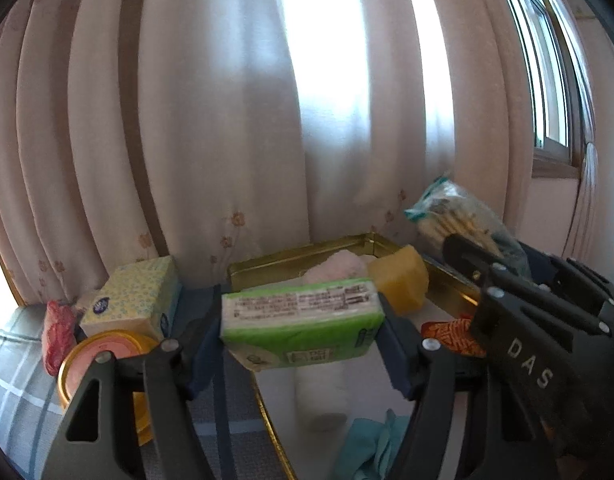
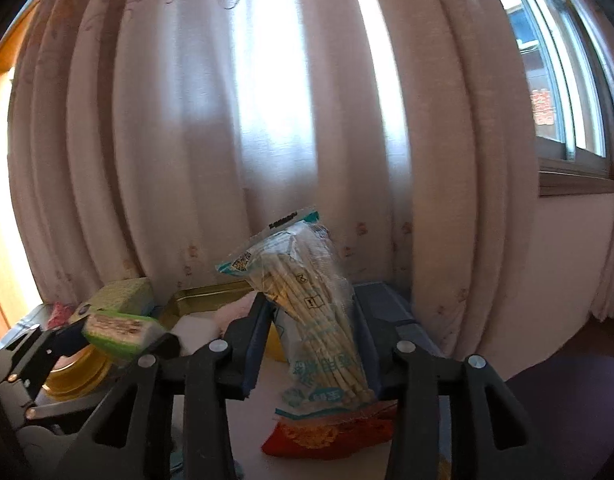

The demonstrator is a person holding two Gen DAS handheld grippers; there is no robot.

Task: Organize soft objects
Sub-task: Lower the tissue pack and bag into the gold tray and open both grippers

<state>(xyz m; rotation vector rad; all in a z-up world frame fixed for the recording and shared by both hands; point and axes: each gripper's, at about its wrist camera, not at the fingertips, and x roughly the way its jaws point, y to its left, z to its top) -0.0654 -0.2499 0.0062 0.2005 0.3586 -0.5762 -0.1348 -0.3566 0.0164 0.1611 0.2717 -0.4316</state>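
Note:
My left gripper (image 1: 303, 320) is shut on a green and white tissue pack (image 1: 301, 316) and holds it above the gold tin tray (image 1: 291, 258). The pack also shows in the right wrist view (image 2: 119, 330). My right gripper (image 2: 311, 328) is shut on a clear bag of cotton swabs (image 2: 307, 304), held upright over the tray; the bag also shows in the left wrist view (image 1: 463, 220). In the tray lie a yellow sponge (image 1: 399, 280), a pink cloth (image 1: 339, 266), a white roll (image 1: 321, 396), a teal cloth (image 1: 371, 444) and an orange-red pouch (image 2: 331, 432).
A yellow tissue box (image 1: 135, 300), a round gold tin with a pink lid (image 1: 103, 360) and a red packet (image 1: 57, 332) stand left of the tray on a grey checked cloth (image 1: 15, 380). Pink curtains (image 1: 227, 120) hang close behind. A window (image 1: 547, 80) is at the right.

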